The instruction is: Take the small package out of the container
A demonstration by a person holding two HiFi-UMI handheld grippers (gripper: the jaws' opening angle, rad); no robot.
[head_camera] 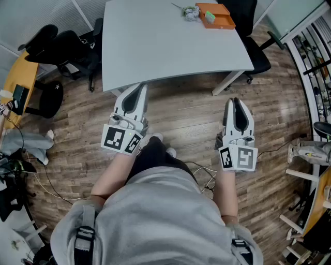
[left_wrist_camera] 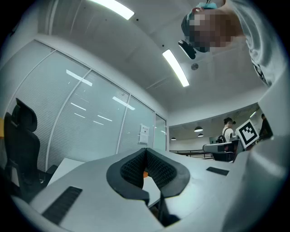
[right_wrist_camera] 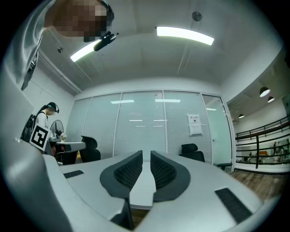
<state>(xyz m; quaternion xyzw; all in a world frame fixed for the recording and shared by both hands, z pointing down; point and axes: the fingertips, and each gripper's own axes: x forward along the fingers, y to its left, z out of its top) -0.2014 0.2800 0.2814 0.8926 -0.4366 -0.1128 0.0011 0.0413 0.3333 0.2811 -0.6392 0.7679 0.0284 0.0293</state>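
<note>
An orange container point(head_camera: 216, 15) sits at the far right corner of the light grey table point(head_camera: 160, 41). A small green package point(head_camera: 209, 17) lies in it, and a crumpled wrapper point(head_camera: 191, 13) rests just left of it. Both grippers hang over the wood floor short of the table's near edge, far from the container. My left gripper point(head_camera: 138, 89) is shut with nothing in it, its tips meeting in the left gripper view point(left_wrist_camera: 146, 150). My right gripper point(head_camera: 236, 101) is also shut and holds nothing point(right_wrist_camera: 146, 156). A sliver of the orange container point(left_wrist_camera: 144, 174) shows below the left jaws.
Black office chairs point(head_camera: 64, 46) stand left of the table and another chair point(head_camera: 254, 49) behind its right corner. A wooden desk point(head_camera: 19, 77) is at far left, shelving point(head_camera: 316, 52) at right. Cables point(head_camera: 202, 172) trail on the floor by the person's feet.
</note>
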